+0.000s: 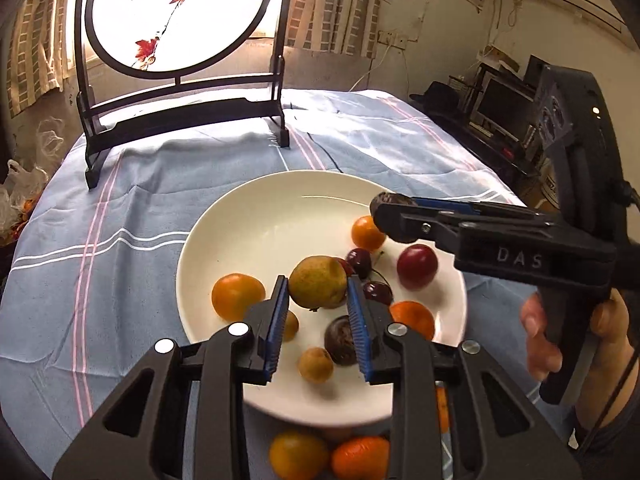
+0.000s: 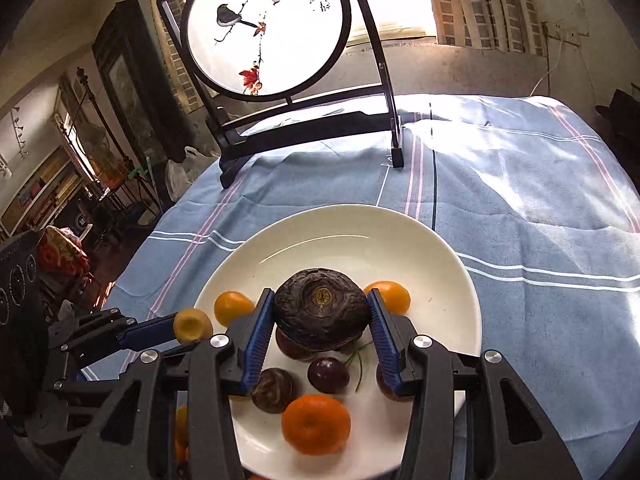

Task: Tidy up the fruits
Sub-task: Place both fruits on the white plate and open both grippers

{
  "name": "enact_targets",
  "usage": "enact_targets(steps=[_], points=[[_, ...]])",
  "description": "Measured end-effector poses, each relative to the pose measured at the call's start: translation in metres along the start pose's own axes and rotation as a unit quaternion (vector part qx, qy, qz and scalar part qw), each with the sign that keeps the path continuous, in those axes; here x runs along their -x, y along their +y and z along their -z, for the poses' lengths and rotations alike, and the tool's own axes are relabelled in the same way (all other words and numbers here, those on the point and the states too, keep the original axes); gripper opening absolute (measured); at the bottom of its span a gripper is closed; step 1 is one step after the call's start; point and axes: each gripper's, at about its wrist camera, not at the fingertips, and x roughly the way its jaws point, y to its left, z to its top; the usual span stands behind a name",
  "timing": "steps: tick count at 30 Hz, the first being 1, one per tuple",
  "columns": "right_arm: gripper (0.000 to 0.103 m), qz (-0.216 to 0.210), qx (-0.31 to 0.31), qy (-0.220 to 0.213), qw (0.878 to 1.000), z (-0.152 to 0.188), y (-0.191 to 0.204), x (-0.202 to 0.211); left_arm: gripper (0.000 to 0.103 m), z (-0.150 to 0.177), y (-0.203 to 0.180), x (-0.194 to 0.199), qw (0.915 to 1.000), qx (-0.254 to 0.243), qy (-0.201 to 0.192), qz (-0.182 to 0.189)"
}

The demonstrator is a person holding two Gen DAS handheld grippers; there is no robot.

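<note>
Currently left gripper [image 1: 318, 292] pinching yellow-brown fruit [image 1: 318, 286] above white plate [image 1: 240, 216]; right gripper [image 2: 320, 312] clamping dark wrinkled fruit [image 2: 320, 312] over same plate. Risk: either fruit dropping onto piled fruit, knocking cherries [image 2: 328, 374] or orange [image 2: 316, 424] off rim.

White plate [image 2: 420, 248], blue striped tablecloth [image 2: 500, 184]

Harsh window backlight, fisheye-warped edges
</note>
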Motion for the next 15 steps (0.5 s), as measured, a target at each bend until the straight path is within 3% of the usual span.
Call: enact_targets(steps=[1,3,8,15], points=[[0.058,0.001,-0.004,-0.005,1.000,0.002,-0.002,0.002,0.038,0.000,0.005,-0.004,1.0000,0.009,0.002,0.002],[0.058,-0.006,-0.003,-0.012,1.000,0.009,-0.003,0.012,0.056,0.002,0.011,0.000,0.9997,0.024,-0.003,0.002],[0.059,0.000,0.015,-0.026,1.000,0.039,0.002,0.052,0.059,0.026,0.006,0.038,0.9996,-0.002,-0.025,-0.009],[0.065,-0.006,0.020,-0.021,1.000,0.119,-0.003,0.090,0.070,0.106,-0.003,0.084,0.9990,-0.039,-0.010,-0.016]])
